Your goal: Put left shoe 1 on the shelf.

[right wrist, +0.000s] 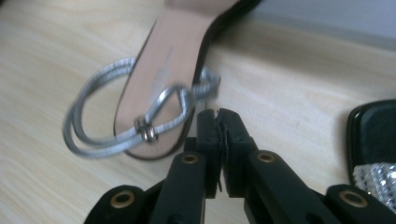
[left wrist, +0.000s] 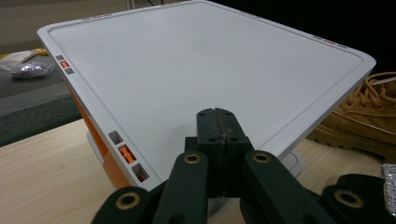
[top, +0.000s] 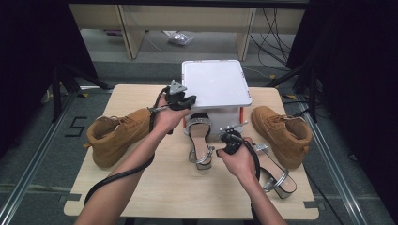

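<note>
Two tongs are in your hands, and both are squeezed shut with nothing in them. Your right tongs (top: pixel 228 137) sit just beside the heel end of the middle sandal (top: pixel 200 137), nearer to it than your left tongs (top: pixel 186 100), which hover over the near edge of the white box lid (top: pixel 216 82). In the right gripper view the sandal's silver ankle strap (right wrist: pixel 109 122) loops just ahead and to the left of the shut tips. The sandal's long side runs from you toward the box. A second sandal (top: pixel 277 174) lies by your right wrist, with brown boots (top: pixel 117 133) at both sides.
</note>
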Tool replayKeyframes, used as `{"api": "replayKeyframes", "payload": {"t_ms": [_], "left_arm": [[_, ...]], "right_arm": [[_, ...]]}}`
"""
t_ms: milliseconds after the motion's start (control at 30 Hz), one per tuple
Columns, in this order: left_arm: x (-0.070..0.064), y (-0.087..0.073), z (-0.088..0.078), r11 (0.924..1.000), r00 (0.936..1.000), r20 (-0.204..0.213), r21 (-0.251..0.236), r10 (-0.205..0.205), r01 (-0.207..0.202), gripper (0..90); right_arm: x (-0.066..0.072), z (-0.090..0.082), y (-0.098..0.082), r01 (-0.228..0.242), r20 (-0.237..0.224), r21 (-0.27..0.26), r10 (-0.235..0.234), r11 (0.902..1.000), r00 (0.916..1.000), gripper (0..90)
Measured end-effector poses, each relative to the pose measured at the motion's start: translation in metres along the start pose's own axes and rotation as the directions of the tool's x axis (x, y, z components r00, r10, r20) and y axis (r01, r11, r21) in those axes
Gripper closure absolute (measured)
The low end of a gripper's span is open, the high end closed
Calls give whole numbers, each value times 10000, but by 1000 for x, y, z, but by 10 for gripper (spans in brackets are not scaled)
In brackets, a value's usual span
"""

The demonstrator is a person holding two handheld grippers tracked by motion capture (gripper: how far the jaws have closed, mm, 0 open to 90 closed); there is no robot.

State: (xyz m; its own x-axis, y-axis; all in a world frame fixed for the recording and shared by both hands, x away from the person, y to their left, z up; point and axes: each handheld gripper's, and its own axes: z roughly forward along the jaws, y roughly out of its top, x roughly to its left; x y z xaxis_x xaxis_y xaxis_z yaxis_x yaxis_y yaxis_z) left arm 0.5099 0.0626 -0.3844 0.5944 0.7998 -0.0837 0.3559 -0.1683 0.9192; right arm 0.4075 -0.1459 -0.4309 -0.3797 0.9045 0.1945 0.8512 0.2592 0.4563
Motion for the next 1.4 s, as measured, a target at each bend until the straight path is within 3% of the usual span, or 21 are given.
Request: {"api": "replayKeyframes", "payload": {"t_ms": [33,200,300,433,600,633,733,767,933,1133,1200,1233,1300,1400], "left_arm": [[0,0,0,10000,10000,22,-12,-21,21,891],[0,0,0,10000,10000,39,-13,-38,39,890],[0,0,0,9999,9999,45,-33,-106,107,890],[0,0,0,10000,10000,28,2,-61,61,891],[0,0,1,10000,9999,70,-19,-78,78,890],[0,0,1,10000,10000,75,-22,-51,51,890],[1,0,0,10000,9999,79,-36,-90,90,890],[1,0,0,10000,9999,90,-29,-88,88,890],[0,0,1,10000,10000,85,-28,-38,38,891],[2,-1,0,10000,9999,105,-55,-43,44,891],[1,0,0,10000,9999,106,-36,-62,62,891],[1,0,1,10000,9999,114,-35,-41,41,891],[1,0,1,10000,9999,100,-31,-2,2,891],[1,0,1,10000,9999,113,-36,-12,12,891]], "right_arm": [[-1,5,-7,317,-84,34,-316,9995,9995,891],[5,13,-21,576,-240,252,-570,9980,9981,892],[21,25,-34,759,-810,725,-700,9945,9943,886],[28,35,-36,1143,-1113,564,-1075,9918,9880,886],[34,46,-34,1114,-1173,401,-1060,9930,9874,898],[37,48,-34,873,-1196,568,-800,9946,9896,900],[38,50,-35,827,-1219,533,-757,9951,9896,900],[37,51,-35,1001,-1196,409,-946,9941,9883,900],[37,51,-32,1308,-1098,452,-1253,9904,9860,900],[40,50,-26,1197,-973,157,-1176,9927,9883,900],[41,48,-21,983,-977,188,-960,9950,9906,900],[40,48,-16,1210,-867,-24,-1208,9926,9889,900],[41,46,-11,1003,-853,87,-992,9949,9914,900],[41,47,-7,1116,-732,103,-1106,9937,9912,900]]}}
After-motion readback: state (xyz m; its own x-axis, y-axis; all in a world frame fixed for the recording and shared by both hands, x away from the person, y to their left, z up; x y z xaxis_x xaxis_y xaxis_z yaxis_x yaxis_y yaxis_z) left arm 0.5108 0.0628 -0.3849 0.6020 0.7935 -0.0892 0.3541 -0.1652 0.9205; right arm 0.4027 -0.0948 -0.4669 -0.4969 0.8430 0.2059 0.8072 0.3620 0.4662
